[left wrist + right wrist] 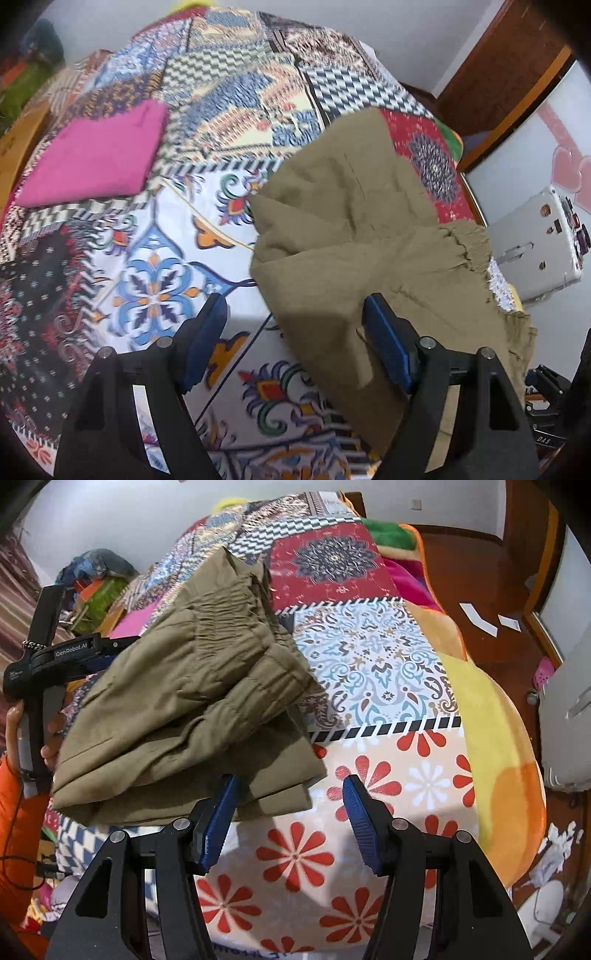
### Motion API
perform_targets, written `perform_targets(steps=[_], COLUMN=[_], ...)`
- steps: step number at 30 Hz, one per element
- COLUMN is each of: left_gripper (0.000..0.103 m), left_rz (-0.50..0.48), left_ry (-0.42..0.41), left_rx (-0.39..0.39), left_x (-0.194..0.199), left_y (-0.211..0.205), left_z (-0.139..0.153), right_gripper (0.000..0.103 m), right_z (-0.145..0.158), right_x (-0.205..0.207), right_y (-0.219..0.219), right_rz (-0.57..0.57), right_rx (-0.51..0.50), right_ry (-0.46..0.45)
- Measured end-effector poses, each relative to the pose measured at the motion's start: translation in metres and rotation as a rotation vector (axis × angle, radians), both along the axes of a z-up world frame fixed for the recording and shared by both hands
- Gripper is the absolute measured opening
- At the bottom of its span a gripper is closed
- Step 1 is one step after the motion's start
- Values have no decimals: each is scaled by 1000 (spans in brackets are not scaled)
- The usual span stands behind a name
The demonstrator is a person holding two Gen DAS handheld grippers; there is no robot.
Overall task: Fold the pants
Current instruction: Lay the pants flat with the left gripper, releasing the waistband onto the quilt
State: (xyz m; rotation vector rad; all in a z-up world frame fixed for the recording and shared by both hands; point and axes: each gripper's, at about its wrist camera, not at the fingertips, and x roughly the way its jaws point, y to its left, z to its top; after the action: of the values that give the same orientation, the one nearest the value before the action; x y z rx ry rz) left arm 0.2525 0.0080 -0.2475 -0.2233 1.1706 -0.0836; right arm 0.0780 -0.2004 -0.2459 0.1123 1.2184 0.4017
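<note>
Olive-brown pants [354,236] lie folded in layers on the patterned bedspread [166,258]. In the right wrist view the pants [192,701] show their elastic waistband on top. My left gripper [295,317] is open, with its right finger over the near edge of the pants and its left finger over the bedspread. My right gripper [290,794] is open and empty, just right of the pants' near corner. The left gripper's body [48,657] shows at the far side of the pants, held by a hand.
A folded pink garment [96,155] lies on the bedspread at the far left. A bright blanket [480,716] covers the bed's right edge. A white appliance [535,236] and wooden door frame [498,74] stand at right. Paper scraps [480,618] lie on the floor.
</note>
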Motion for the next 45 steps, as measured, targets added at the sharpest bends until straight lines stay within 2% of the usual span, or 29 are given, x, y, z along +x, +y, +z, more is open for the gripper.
perform_targets(steps=[5,7,10,14,17,21,26,32,39,45], left_gripper=[77,74,61,35,28,21,15,14,14,13], left_rz=[-36,-40,-43,-4,12,10,27,31,36,36], left_ry=[9,-3,-24,-40,-45,-64,-93,-110,-137,-125], left_rx=[-28,-26,-21,-53,-78,-54,-59,-68,-83,-138], left_x=[13,16,15,10,4,-13,-40,-78,-117,-142], left_y=[-10,-13,-11,5,15,17,25,25,10,5], left_z=[-15,-16,-15,-15,-14,-3,11,22,35,37], right_gripper=[55,56,57,58,58,57,57,58,58,58], right_z=[-5,-6,-7,-10,-13,-14,1,37,66,60], right_x=[5,6,10,20,31,46,50,35,16,12], right_y=[8,13,16,16,17,14,2,-16,7,42], right_rz=[28,45,56,56,49,26,-25,-66,2,88], right_rx=[-45,-73,-87,-91,-98,-114,-131,-75,-38,-41], right_ry=[-11,-25,-38,-46,-61,-56,-75,-137,-207,-212])
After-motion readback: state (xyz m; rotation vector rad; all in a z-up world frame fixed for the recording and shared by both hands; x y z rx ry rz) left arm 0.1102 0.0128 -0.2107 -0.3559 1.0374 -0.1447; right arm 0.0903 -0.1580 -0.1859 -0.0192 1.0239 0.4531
